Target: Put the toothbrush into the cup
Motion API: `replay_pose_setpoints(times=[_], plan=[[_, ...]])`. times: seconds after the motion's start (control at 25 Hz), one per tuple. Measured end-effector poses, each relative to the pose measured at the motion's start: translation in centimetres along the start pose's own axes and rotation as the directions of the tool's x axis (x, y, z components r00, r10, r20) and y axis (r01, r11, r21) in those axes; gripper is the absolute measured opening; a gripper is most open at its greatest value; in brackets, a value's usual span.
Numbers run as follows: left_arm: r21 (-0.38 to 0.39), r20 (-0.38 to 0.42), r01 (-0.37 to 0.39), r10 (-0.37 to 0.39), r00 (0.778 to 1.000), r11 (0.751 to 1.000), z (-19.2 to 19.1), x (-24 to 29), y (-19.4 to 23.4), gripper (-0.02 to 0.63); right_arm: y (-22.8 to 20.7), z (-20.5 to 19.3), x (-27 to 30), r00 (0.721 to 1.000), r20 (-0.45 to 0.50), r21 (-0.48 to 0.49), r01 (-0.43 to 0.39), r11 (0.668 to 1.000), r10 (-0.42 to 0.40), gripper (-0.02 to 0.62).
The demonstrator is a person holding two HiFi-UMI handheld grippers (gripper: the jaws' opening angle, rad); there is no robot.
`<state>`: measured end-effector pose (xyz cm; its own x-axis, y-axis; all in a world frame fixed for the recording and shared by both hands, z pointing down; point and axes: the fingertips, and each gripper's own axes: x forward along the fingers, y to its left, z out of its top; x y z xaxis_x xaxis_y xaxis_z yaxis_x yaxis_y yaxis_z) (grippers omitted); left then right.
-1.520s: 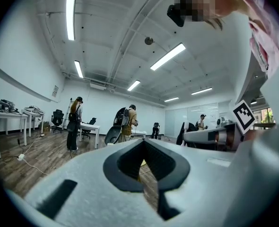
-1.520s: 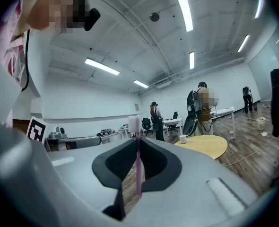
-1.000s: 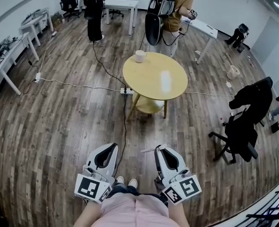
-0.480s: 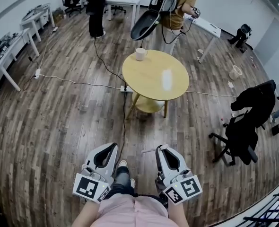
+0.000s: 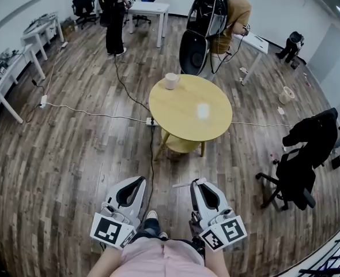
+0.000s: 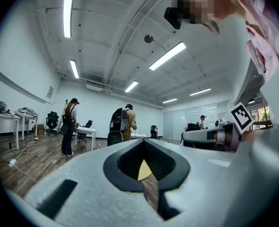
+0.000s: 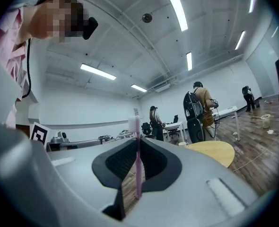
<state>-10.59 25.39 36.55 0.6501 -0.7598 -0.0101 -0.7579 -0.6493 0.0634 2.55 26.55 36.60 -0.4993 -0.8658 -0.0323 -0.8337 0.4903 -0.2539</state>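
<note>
My right gripper (image 5: 194,182) (image 7: 135,193) is shut on a pink toothbrush (image 7: 137,162). The brush stands up between the jaws with its white head (image 7: 133,124) on top. In the head view the toothbrush (image 5: 183,184) pokes out to the left of the right jaws. My left gripper (image 5: 142,180) (image 6: 146,190) is level beside it, shut with nothing in it. A white cup (image 5: 171,81) (image 7: 181,144) stands at the far left rim of a round yellow table (image 5: 204,128) (image 7: 213,152) well ahead of both grippers.
A cable (image 5: 89,113) and a power strip (image 5: 151,121) lie on the wood floor left of the table. A black office chair (image 5: 297,166) with dark clothing stands right. One person with a backpack (image 5: 207,25) and another person (image 5: 113,13) stand behind, among white desks (image 5: 148,7).
The table and cup have come a little closer in the head view. Both grippers keep their pose and grip. The person with the backpack has turned at the far desk.
</note>
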Motion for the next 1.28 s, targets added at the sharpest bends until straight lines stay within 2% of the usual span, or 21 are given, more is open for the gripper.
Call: replay_pose_setpoints(times=[0.36,0.64,1.28], plan=[[0.0,0.002,0.007,-0.007,1.0,1.0,-0.3,3.0,3.2,0.0,-1.6,-0.1,3.5,1.0,0.01,0.001,0.013,1.0,-0.013,0.029],[-0.019,-0.011,-0.017,0.017,1.0,1.0,-0.9,5.8,4.5,0.0,-4.3,0.1,5.4,1.0,-0.005,0.006,0.011,1.0,-0.011,0.029],[-0.01,0.041,-0.11,0.111,0.993,0.994,0.8,16.4,5.9,0.0,-13.3,3.8,11.6,0.995,-0.026,-0.015,-0.102,0.995,0.101,0.029]])
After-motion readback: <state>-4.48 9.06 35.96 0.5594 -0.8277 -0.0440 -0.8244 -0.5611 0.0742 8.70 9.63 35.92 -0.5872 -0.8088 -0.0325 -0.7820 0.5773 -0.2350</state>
